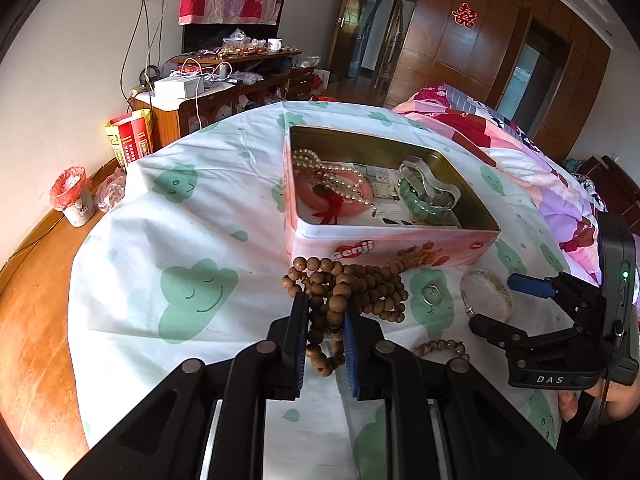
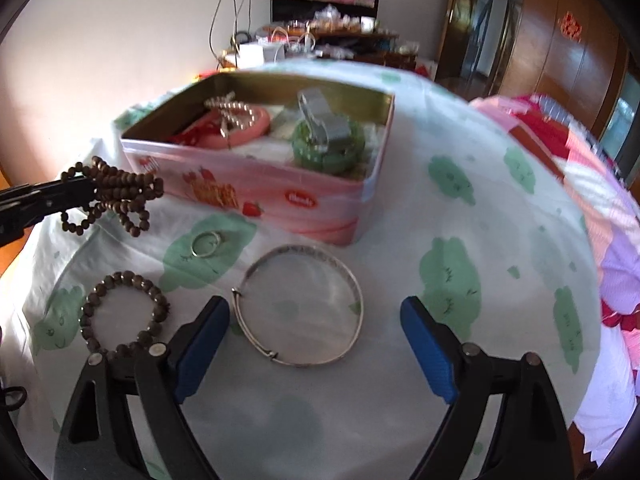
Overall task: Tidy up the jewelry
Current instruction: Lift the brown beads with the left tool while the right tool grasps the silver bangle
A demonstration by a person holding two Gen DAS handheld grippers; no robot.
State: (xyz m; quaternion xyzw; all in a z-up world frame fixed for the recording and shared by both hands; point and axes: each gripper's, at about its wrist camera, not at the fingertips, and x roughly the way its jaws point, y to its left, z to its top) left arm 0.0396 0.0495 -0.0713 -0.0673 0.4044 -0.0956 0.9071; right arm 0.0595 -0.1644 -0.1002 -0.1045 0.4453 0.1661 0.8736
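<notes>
Tip: left hand-held gripper [image 1: 325, 320], clamped on the long brown wooden bead strand [image 1: 344, 292], should clear the pink rectangular tin's [image 1: 384, 246] near wall before releasing; right hand-held gripper [image 2: 316, 344] gapes empty.

Cluttered wooden cabinet [image 1: 224, 100], lined bin [image 1: 74, 196].

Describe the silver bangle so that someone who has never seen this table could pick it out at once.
Find the pink tin on the cloud-print cloth. On the cloth in front of it lies the bangle, flat, just ahead of the open right gripper. It is the largest ring there: thin plain metal, unlike the small ring or the dark bead bracelet to its left.
</notes>
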